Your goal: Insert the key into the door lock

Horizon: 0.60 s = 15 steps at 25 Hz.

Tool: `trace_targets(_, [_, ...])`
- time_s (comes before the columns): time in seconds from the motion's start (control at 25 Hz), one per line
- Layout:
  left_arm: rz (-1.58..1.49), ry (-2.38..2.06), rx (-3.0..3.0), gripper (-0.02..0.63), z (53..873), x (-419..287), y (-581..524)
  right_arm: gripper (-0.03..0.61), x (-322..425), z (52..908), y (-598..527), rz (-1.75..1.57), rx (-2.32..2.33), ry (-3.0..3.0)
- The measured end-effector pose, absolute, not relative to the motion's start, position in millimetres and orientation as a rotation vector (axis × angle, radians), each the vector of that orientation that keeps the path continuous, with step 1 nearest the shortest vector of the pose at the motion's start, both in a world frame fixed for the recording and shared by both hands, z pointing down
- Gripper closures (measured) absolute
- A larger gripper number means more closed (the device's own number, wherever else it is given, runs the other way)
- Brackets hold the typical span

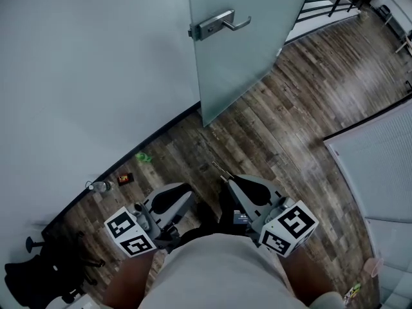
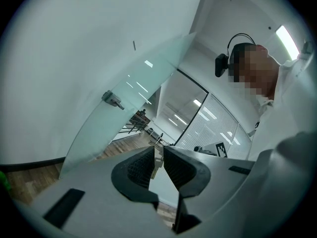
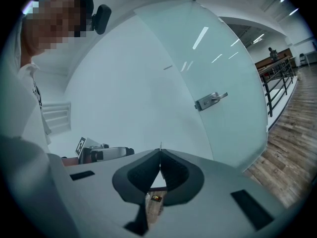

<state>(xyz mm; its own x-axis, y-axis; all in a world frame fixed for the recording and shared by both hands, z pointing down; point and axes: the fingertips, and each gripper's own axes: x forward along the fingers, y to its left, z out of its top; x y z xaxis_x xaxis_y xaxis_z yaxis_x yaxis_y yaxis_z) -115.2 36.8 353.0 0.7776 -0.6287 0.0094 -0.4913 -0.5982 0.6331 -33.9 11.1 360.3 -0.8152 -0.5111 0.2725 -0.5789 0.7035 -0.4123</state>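
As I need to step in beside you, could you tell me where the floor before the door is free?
The wooden floor between the glass door and the partition with blinds is bare. It is crowded along the baseboard: a small green item, a bottle and a black stand.

We see a dark wood-plank floor [image 1: 277, 127] meeting a white wall [image 1: 84, 76] at a black baseboard [image 1: 168, 125]. Along it lie a green scrap [image 1: 143, 156], a small dark box [image 1: 125, 178] and a clear bottle [image 1: 100, 186]. A black railing [image 1: 322, 2] stands far off.
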Motion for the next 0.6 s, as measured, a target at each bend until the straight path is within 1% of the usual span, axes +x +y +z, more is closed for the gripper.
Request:
trace_targets(0.24, [-0.288, -0.918, 2.32, 0.546, 354, -116, -14, 0.563, -33, 362, -46, 0.721, 0.805, -2.805])
trace_targets(0.6, [-0.329, -0.989, 2.326, 0.546, 337, -91, -94, 0.563, -12, 348, -133, 0.668, 0.73, -2.834])
